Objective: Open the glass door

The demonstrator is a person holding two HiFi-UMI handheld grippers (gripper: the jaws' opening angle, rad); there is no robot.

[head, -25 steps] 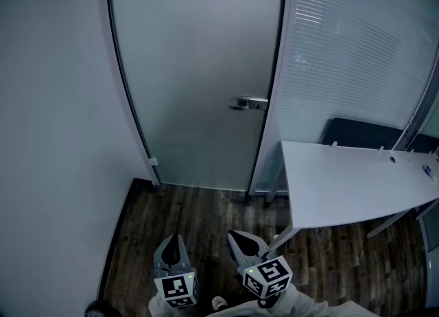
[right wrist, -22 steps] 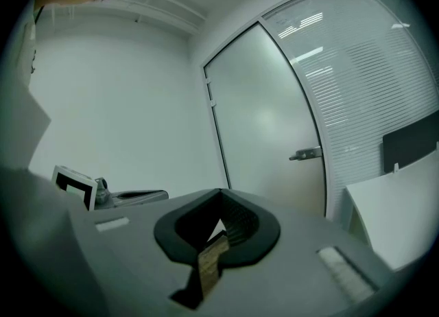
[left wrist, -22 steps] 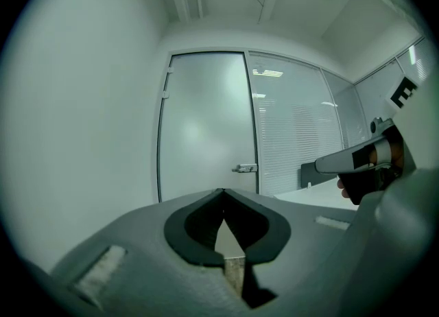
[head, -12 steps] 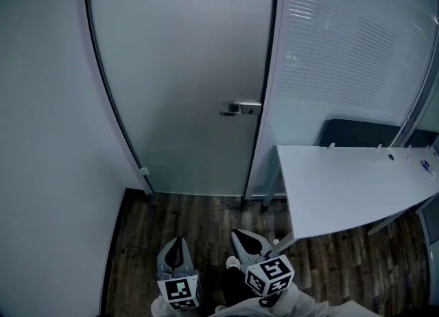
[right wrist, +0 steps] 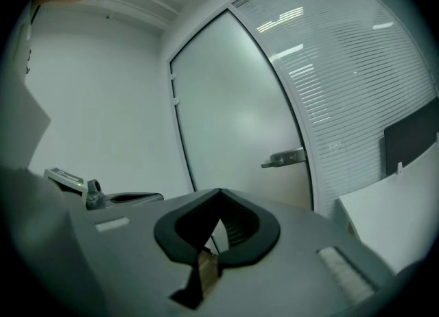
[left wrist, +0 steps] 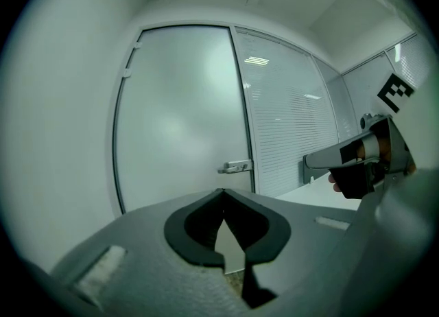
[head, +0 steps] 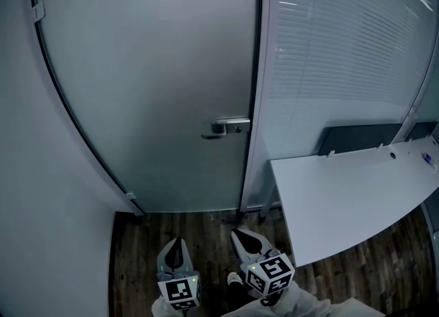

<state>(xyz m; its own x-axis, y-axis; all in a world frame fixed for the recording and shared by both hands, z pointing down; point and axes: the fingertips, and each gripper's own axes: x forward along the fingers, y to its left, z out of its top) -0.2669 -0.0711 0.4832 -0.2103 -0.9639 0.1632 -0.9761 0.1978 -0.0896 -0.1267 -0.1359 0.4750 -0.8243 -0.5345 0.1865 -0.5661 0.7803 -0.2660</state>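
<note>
The frosted glass door (head: 151, 89) stands closed ahead, its metal lever handle (head: 223, 128) on the right edge at mid height. The handle also shows in the left gripper view (left wrist: 235, 167) and the right gripper view (right wrist: 285, 158). My left gripper (head: 177, 241) and right gripper (head: 242, 235) are side by side low in the head view, well short of the door. Both point toward it. The left gripper (left wrist: 221, 191) is shut with nothing between its jaws. The right gripper (right wrist: 221, 191) also has its tips together and holds nothing.
A white table (head: 343, 199) juts in at the right, a dark chair back (head: 357, 137) behind it. A glass partition with blinds (head: 343, 55) adjoins the door's handle side. A plain wall (head: 41, 206) runs along the left. Dark wood floor (head: 206, 230) lies underfoot.
The door and handle have grown larger and shifted down-left in the head view as I moved toward them. Both grippers travelled along, still shut.
</note>
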